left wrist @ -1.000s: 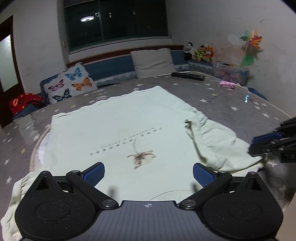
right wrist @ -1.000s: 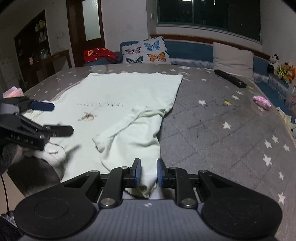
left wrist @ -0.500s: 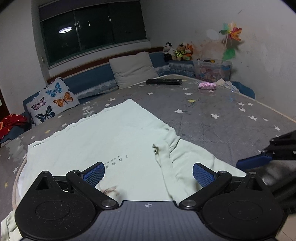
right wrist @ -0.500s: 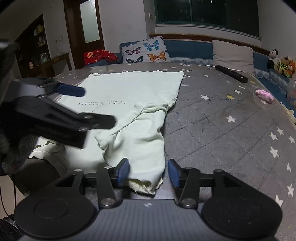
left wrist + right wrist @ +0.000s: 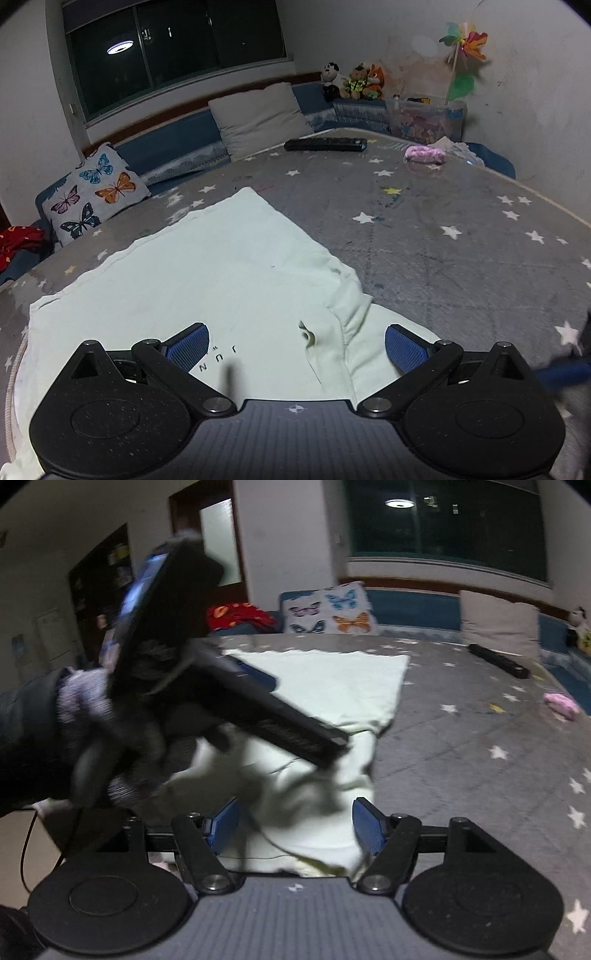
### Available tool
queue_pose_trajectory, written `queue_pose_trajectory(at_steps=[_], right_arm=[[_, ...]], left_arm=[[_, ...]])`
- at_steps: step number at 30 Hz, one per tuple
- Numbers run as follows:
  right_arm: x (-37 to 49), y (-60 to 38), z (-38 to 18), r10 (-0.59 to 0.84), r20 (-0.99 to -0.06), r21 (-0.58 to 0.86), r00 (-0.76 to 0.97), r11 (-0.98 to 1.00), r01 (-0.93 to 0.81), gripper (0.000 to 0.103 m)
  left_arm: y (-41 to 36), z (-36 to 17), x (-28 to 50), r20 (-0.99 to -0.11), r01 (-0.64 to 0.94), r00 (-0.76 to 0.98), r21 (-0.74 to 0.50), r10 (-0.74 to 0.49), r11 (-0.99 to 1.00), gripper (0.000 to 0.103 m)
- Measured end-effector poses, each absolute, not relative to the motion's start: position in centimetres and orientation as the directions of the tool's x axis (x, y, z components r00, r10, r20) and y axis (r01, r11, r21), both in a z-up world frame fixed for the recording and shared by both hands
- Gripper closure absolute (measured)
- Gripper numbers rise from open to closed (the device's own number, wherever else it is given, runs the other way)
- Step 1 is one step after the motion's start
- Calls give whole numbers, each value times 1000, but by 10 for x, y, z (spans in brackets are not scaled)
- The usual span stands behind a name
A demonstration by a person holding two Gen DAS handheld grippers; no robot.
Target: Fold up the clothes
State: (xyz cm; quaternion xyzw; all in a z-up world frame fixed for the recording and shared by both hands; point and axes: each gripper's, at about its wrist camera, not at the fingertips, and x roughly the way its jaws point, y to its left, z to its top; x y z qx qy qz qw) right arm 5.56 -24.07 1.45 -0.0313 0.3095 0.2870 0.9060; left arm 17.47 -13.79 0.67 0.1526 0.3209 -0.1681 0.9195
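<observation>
A pale green T-shirt (image 5: 207, 266) lies spread on the grey star-patterned mat (image 5: 424, 229), with one sleeve (image 5: 354, 332) folded in over the body. My left gripper (image 5: 297, 345) is open and empty, hovering over the shirt's near part by the sleeve. My right gripper (image 5: 295, 823) is open and empty over the sleeve end (image 5: 325, 812) of the shirt (image 5: 332, 679). The left gripper (image 5: 207, 679), held in a gloved hand, crosses the right wrist view blurred, just above the shirt.
A black remote (image 5: 325, 144), a pink cloth (image 5: 424, 154) and a box of toys (image 5: 428, 118) lie at the far side. A butterfly cushion (image 5: 94, 192), a grey cushion (image 5: 258, 118) and red clothing (image 5: 240, 616) line the bench.
My right gripper has opened and let go of the sleeve end. My left gripper has swung to the right across the shirt toward the sleeve, and now fills the left of the right wrist view.
</observation>
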Motion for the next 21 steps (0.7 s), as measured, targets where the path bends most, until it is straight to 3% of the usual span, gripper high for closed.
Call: queue_pose_trajectory(at_steps=[12, 17, 21], right_arm=[[55, -242, 4, 521, -595, 131, 612, 814, -566, 31], [54, -243, 4, 535, -595, 141, 599, 804, -578, 22], [54, -241, 4, 533, -596, 138, 601, 805, -577, 21]], left_arm=[[-126, 2, 199, -653, 363, 721, 68, -233, 929, 0], [-119, 14, 179, -635, 429, 712, 55, -300, 902, 0], [-130, 6, 170, -660, 489, 679, 80, -322, 869, 0]])
